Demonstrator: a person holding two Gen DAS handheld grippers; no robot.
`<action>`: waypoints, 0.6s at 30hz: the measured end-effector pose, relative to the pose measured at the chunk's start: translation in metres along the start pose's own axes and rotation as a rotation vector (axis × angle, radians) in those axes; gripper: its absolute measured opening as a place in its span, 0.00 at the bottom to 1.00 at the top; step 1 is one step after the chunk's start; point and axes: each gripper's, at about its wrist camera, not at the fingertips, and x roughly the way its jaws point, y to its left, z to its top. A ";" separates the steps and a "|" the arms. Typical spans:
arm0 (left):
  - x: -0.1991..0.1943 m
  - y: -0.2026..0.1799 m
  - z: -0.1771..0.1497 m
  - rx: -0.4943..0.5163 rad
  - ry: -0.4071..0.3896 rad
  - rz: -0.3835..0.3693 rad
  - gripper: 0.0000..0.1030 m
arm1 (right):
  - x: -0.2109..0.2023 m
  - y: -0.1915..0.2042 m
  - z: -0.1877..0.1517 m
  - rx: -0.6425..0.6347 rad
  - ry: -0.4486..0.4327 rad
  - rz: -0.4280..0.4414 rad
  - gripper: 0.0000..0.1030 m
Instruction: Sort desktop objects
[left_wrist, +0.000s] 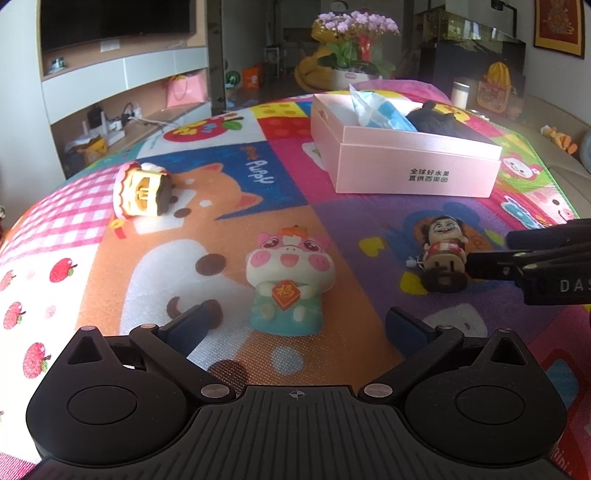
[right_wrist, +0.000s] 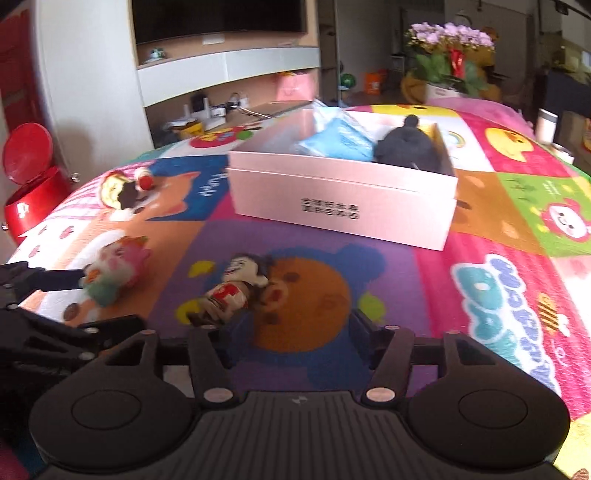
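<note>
Left wrist view: left gripper (left_wrist: 295, 328) at bottom centre, jaws wide apart and empty, the pig figurine (left_wrist: 290, 277) standing on the patterned tabletop (left_wrist: 332, 221) just ahead between the fingertips; a smiling doll figurine (left_wrist: 443, 254) stands at centre right with the right gripper's (left_wrist: 480, 264) black fingers touching or just beside it, a yellow toy (left_wrist: 142, 190) lies tipped at upper left, and the pink box (left_wrist: 413, 162) sits upper right holding a blue packet (left_wrist: 388, 112) and a dark plush (left_wrist: 439, 118). Right wrist view (blurred): right gripper (right_wrist: 291, 332) jaws partly apart, nothing clamped, doll figurine (right_wrist: 236, 288) tilted by the left finger, contact unclear; pink box (right_wrist: 340, 195) upper centre, pig figurine (right_wrist: 114, 269) at left edge.
</note>
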 end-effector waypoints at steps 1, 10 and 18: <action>0.000 -0.001 0.001 0.000 0.006 0.003 1.00 | -0.002 0.001 0.000 0.002 -0.014 -0.008 0.76; -0.008 0.017 0.010 -0.072 -0.024 -0.064 1.00 | -0.010 -0.020 -0.004 0.146 -0.093 -0.072 0.91; 0.022 0.075 0.072 -0.103 -0.146 0.394 0.89 | -0.014 -0.025 -0.006 0.184 -0.132 -0.077 0.95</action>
